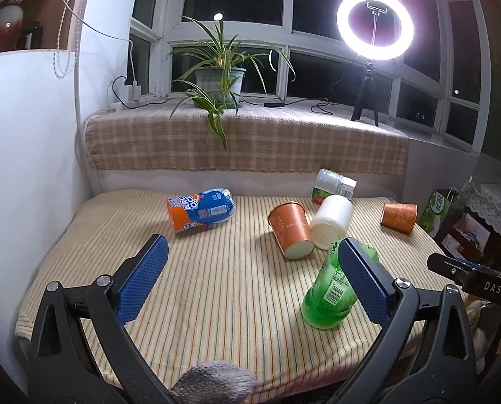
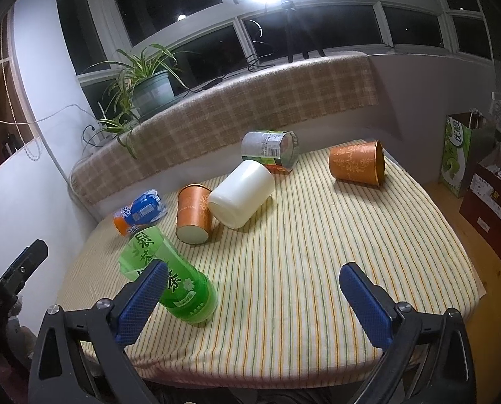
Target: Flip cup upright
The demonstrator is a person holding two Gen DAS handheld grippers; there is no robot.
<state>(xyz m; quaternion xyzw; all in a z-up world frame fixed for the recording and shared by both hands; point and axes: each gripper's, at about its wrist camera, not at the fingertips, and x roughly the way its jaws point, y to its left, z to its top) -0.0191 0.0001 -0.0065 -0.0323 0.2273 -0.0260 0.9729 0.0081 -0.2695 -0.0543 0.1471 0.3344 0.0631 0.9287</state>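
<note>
Dark windows, a ring light and a potted plant are seen behind a desk covered with a striped cloth. Several cups lie on their sides on it. An orange cup lies at the middle with its base toward the viewer, and a white cup is seen just right of it, apparently touching it. A second orange cup lies far right, well apart. A blue-and-orange cup lies far left, a green cup lies nearest, and a labelled one is seen at the far edge.

Both tools are held above the near edge, the left tool and the right tool each with jaws spread wide and nothing gripped.

No cup is seen standing upright, so the task appears not yet begun: a cup remains to be grasped, turned and set on its base.
</note>
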